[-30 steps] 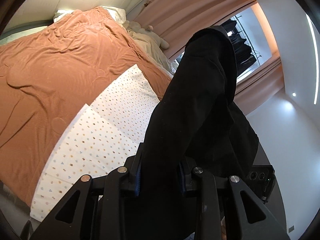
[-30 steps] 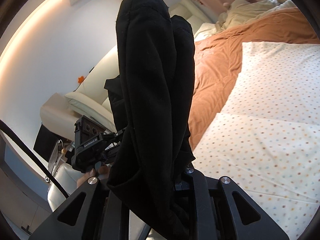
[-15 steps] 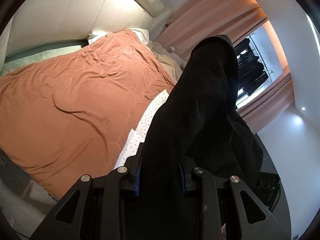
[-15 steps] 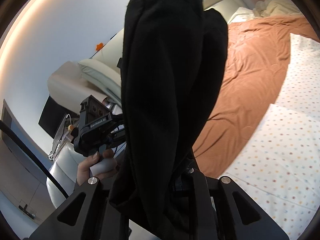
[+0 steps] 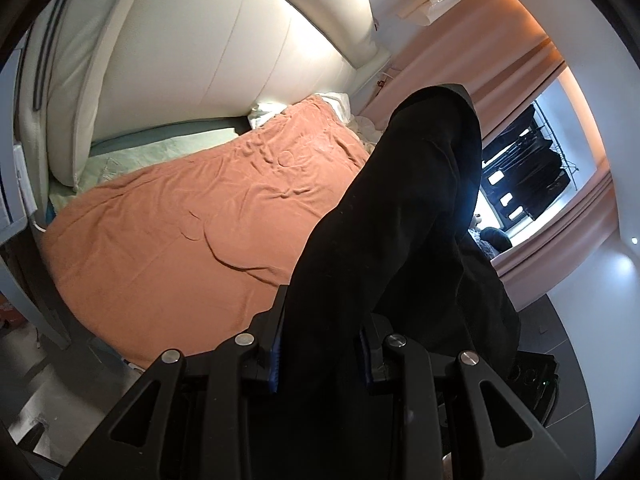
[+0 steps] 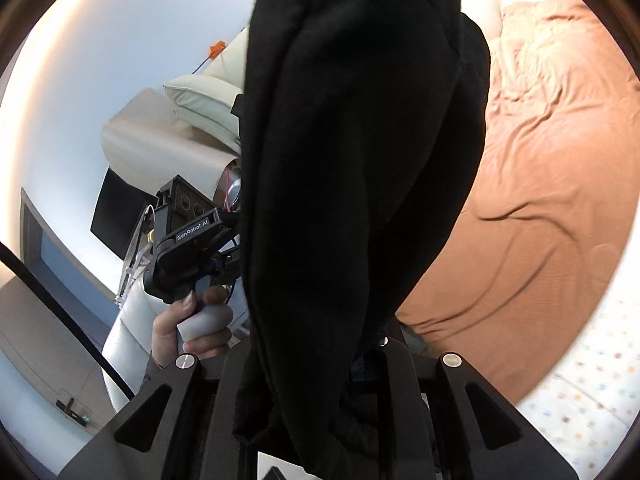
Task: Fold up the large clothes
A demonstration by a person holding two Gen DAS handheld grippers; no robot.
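A bed takes most of the room in both views. An orange-brown blanket (image 5: 192, 232) covers it, with wrinkles, and a pale green sheet (image 5: 160, 148) shows at the head end. A padded cream headboard (image 5: 224, 52) stands behind, and white pillows (image 5: 336, 100) lie at the far corner. Pink curtains (image 5: 460, 52) hang beside a window (image 5: 520, 176), where dark clothes hang on a rack. In the right wrist view a white dotted cloth (image 6: 588, 392) lies on the near part of the bed, touching the edge of the blanket (image 6: 532, 184). To the left in this view there are a cream armchair (image 6: 192, 96) and a dark screen (image 6: 120, 216).

The black garment (image 5: 400, 240) stands in the way in both views. It rises from the jaws and hides the middle of each picture, so much of the bed behind it cannot be seen.

The left gripper (image 5: 320, 344) is clenched on the garment: its blue-edged pads press the thick cloth from both sides. The right gripper (image 6: 352, 360) also grasps the garment (image 6: 352, 160), which comes out between its fingers in a folded bundle and hangs over them on the left. The garment is held up in the air between the two grippers, above the bed edge. In the right wrist view a hand (image 6: 192, 332) holds the handle of the left gripper (image 6: 236, 256), just beside the black cloth.
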